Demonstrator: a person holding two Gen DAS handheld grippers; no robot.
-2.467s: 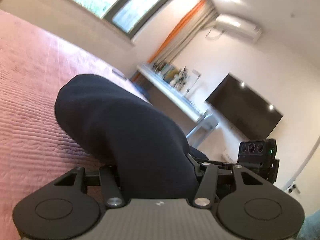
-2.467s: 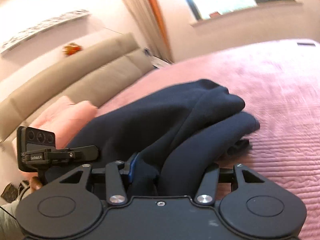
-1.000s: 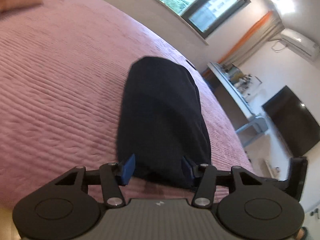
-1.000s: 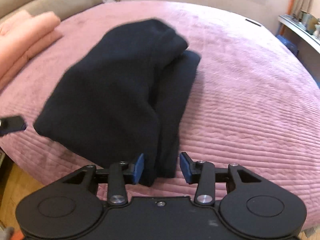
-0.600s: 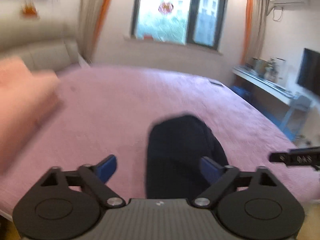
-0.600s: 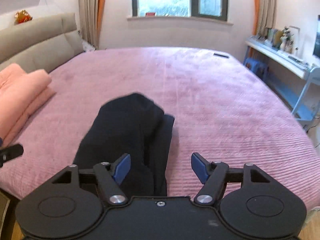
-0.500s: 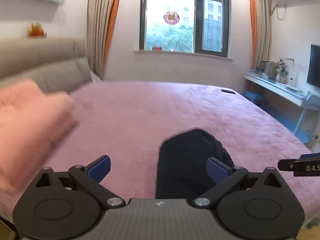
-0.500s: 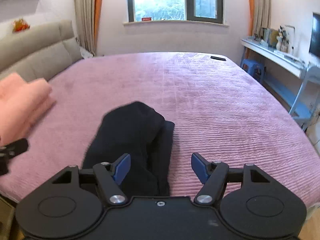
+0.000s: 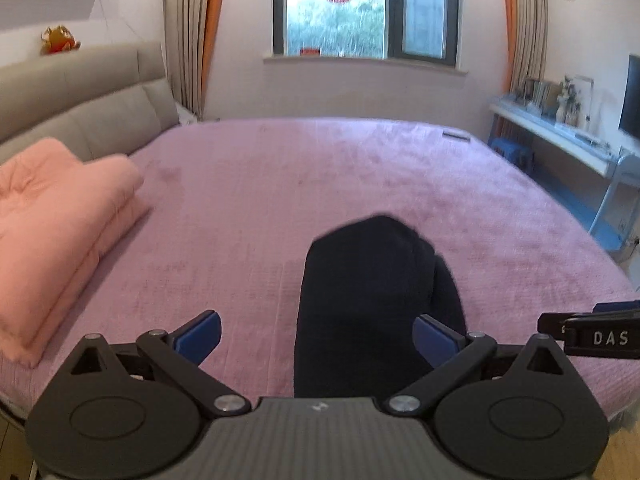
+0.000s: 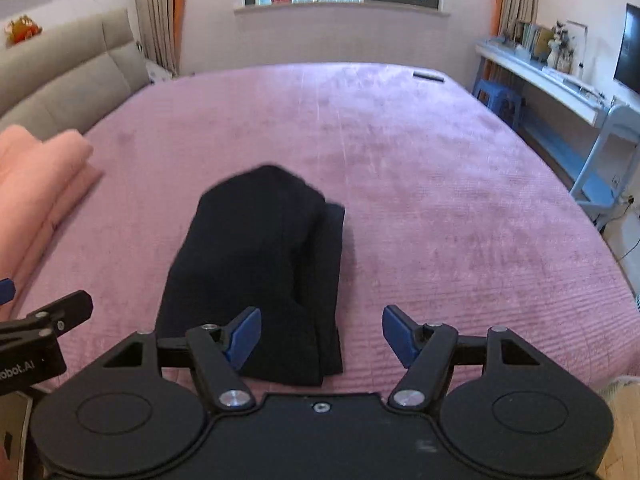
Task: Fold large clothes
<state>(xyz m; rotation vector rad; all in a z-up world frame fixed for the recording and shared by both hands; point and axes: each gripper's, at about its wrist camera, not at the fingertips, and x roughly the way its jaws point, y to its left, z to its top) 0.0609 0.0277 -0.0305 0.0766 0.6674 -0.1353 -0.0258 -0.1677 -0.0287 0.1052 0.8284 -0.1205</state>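
A dark navy garment [image 9: 372, 292] lies folded in a long narrow bundle on the pink bedspread [image 9: 320, 176], near the bed's front edge. It also shows in the right wrist view [image 10: 264, 264]. My left gripper [image 9: 316, 334] is open and empty, held back from the bed with the garment's near end between its blue pads. My right gripper [image 10: 322, 336] is open and empty, with the garment's near end just ahead of its left pad. Each gripper shows at the edge of the other's view.
A folded pink quilt [image 9: 52, 240] lies on the bed's left side by the grey headboard [image 9: 80, 92]. A white desk [image 10: 560, 84] with a blue stool [image 10: 500, 100] stands along the right wall. A window [image 9: 364, 8] is at the back.
Both grippers held the garment, set it down on the bed, opened and let go. They then pulled back and up from the bed edge; the garment lies still.
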